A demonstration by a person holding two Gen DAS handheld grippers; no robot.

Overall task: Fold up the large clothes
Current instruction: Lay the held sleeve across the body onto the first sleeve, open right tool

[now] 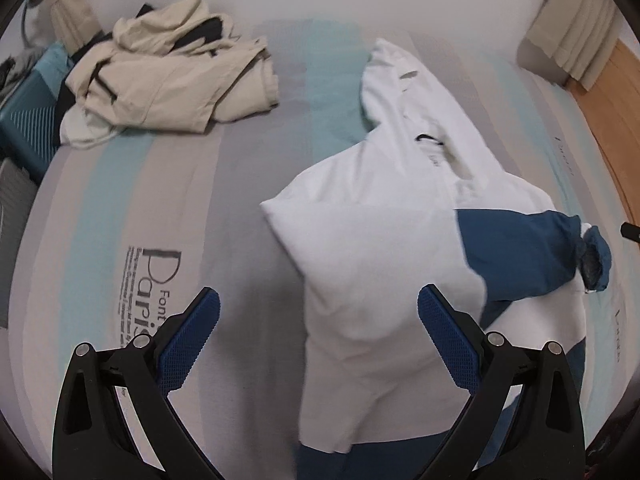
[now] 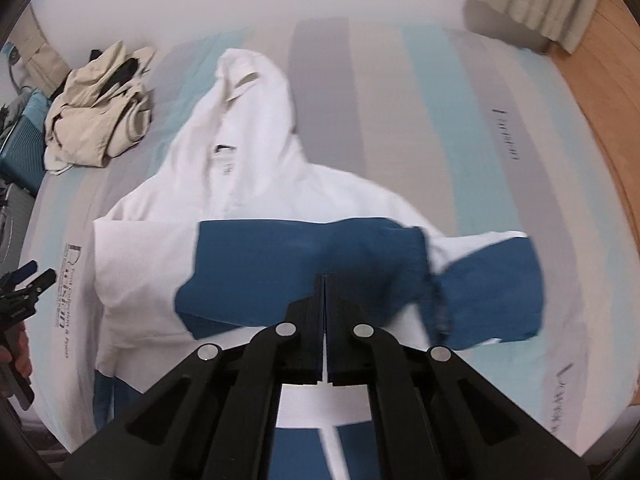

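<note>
1. Hovering nearest the lens, the right gripper (image 2: 325, 280) has its jaws pressed flat together with nothing visibly caught between the tips; it hangs above the hoodie's blue sleeve (image 2: 304, 256).
2. In the left wrist view, the left gripper (image 1: 319, 300) stands wide open and empty, its blue pads (image 1: 188, 340) spread over the striped bedsheet (image 1: 120, 208) and the hoodie's white folded edge.
3. Beneath both lies the white-and-blue hoodie (image 2: 248, 200), spread on the bed, one blue sleeve folded across the chest, the other sleeve (image 2: 496, 280) at 3 o'clock from the right gripper.
4. Its hood (image 2: 248, 76) points to 12 o'clock, toward the far edge of the bed.
5. Farther off, at 10 o'clock, a crumpled beige garment (image 1: 168, 76) sits near the bed's corner, well apart from the hoodie.
6. Beyond it, a teal case (image 1: 28, 112) stands beside the bed.
7. At 2 o'clock, curtains (image 1: 576, 40) hang above a wooden floor (image 1: 612, 128).
</note>
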